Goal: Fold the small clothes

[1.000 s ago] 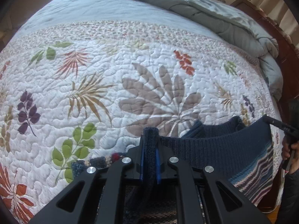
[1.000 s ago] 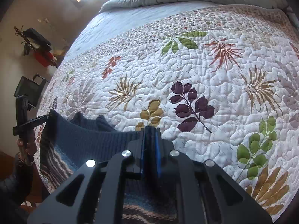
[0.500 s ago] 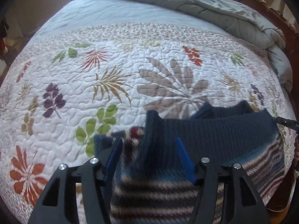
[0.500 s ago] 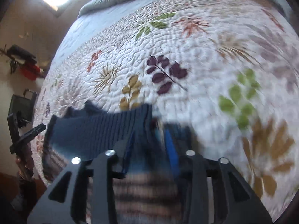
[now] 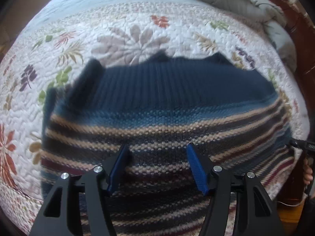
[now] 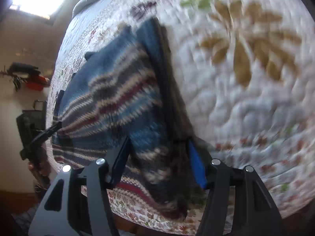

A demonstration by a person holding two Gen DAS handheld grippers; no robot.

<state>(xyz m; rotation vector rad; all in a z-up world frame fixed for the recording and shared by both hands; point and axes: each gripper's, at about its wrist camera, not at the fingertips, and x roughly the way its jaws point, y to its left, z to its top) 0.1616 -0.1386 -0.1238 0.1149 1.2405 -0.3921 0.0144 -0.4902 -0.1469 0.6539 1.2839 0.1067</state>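
Striped knit sweater (image 5: 157,118) flat on quilted leaf-print bedspread (image 5: 137,35); both tools (image 5: 157,167) (image 6: 157,163) just sprung apart, empty.

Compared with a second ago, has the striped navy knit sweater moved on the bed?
Yes. The striped navy knit sweater now lies released on the floral quilt, its ribbed hem farther from the open left gripper, whose jaws have just been opening.

The left wrist camera looked steeply down along its tool (image 5: 157,167), close over the navy-and-tan striped knitted sweater (image 5: 167,122) on the leaf-patterned white quilt (image 5: 122,31), bed head at 12 o'clock. The right wrist camera, rolled and blurred, shared that sweater (image 6: 110,90) and quilt (image 6: 246,98) toward 10 o'clock.
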